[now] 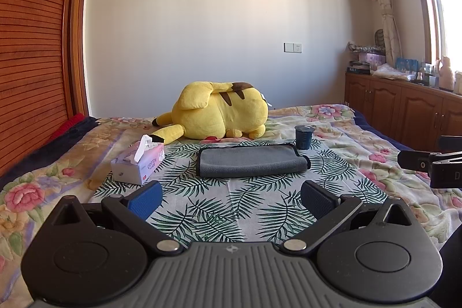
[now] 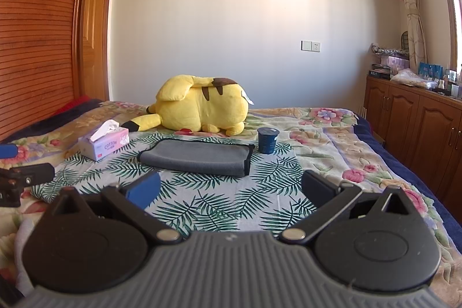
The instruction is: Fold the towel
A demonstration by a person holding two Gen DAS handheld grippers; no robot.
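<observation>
A grey towel (image 1: 251, 162) with a dark edge lies folded into a flat rectangle on a palm-leaf cloth (image 1: 231, 209) on the bed; it also shows in the right wrist view (image 2: 199, 157). My left gripper (image 1: 231, 199) is open and empty, held a little short of the towel. My right gripper (image 2: 229, 189) is open and empty too, also short of the towel. Part of the right gripper shows at the right edge of the left view (image 1: 433, 163), and part of the left gripper at the left edge of the right view (image 2: 23, 178).
A tissue box (image 1: 138, 163) stands left of the towel, a dark blue cup (image 1: 303, 137) right behind it, and a yellow plush toy (image 1: 219, 114) behind. A wooden headboard (image 1: 31, 48) stands at left; wooden cabinets (image 1: 404, 111) stand at right.
</observation>
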